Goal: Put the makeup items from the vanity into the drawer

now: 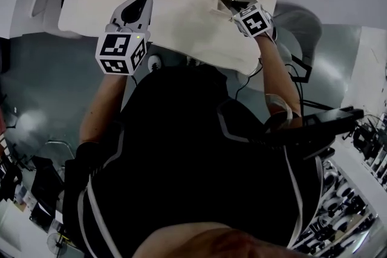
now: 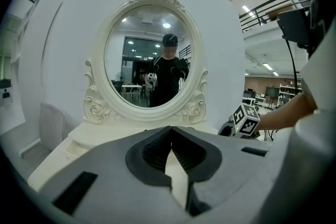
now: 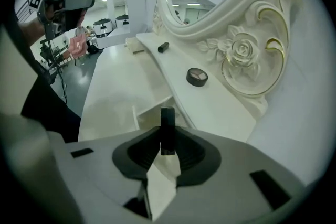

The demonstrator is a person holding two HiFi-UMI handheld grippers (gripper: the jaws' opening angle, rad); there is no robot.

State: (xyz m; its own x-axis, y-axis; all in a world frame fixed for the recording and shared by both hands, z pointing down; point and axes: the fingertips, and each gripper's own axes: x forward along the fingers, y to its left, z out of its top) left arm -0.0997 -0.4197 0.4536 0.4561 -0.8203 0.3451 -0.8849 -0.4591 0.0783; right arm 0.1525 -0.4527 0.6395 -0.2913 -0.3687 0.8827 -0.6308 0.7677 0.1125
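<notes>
Between right gripper (image 3: 167, 148) jaws: black tube (image 3: 167, 120).

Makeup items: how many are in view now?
3: a black tube and a round compact on the vanity top, and a dark stick in the right hand-held gripper. Others may be hidden.

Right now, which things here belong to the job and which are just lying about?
Job: slim dark stick, held in the right gripper; round compact; black tube; drawer.
Not the job: mirror; rose carving on its frame; left gripper, shut and empty.
</notes>
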